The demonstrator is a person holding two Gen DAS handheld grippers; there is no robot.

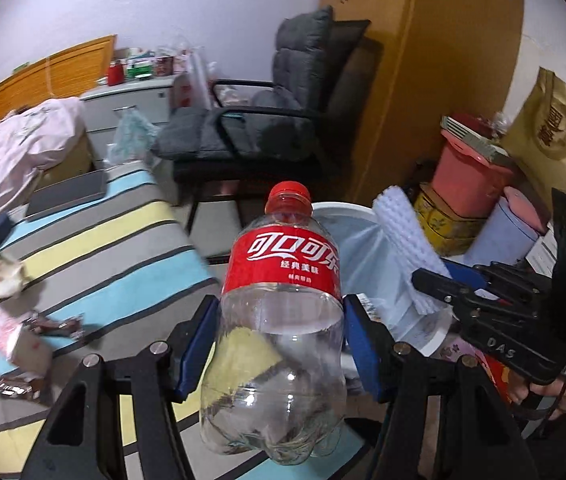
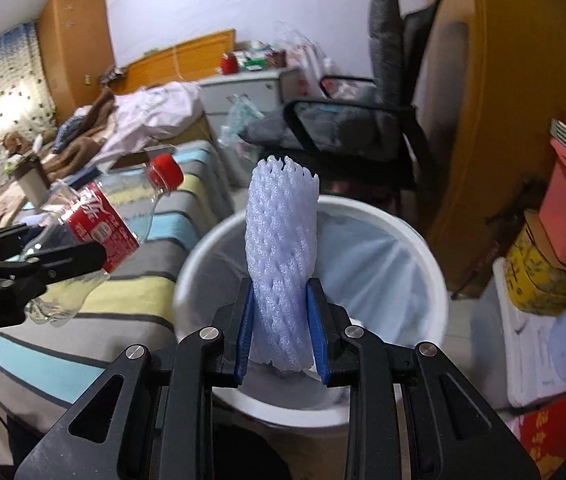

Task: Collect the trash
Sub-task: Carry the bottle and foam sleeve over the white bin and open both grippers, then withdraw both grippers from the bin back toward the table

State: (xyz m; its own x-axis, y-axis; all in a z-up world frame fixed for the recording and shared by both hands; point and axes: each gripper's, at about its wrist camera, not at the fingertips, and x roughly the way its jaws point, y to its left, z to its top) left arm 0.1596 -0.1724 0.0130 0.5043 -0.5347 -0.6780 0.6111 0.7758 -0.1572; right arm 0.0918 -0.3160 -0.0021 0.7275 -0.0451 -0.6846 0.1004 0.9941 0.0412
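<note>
Task so far: two bits of trash were held up and not yet dropped. More trash lay on the bed, so my guess was that the job was only partly done.
Bed: the big bed with the blue, yellow and grey striped cover [image 1: 95, 256] sat at nine o'clock of the bin. Crumpled paper and shiny snack wrappers [image 1: 23, 328] were on it, not picked up.
Bin: the round white trash bin with a clear bag liner [image 2: 403, 240] stood on the floor by the bed. Nothing showed in the part of the liner in view.
Bottle: the empty clear plastic cola bottle with a red label and red cap [image 1: 283, 300] was near the bin, at about nine o'clock of it.
Foam: the pale purple foam net sleeve [image 2: 283, 256] stood upright, over the bin.
Left gripper [image 1: 283, 344]: its blue jaws were wide apart and pressed on both sides of the bottle.
Right gripper [image 2: 283, 332]: its jaws were nearly closed, squeezing the low end of the foam.
</note>
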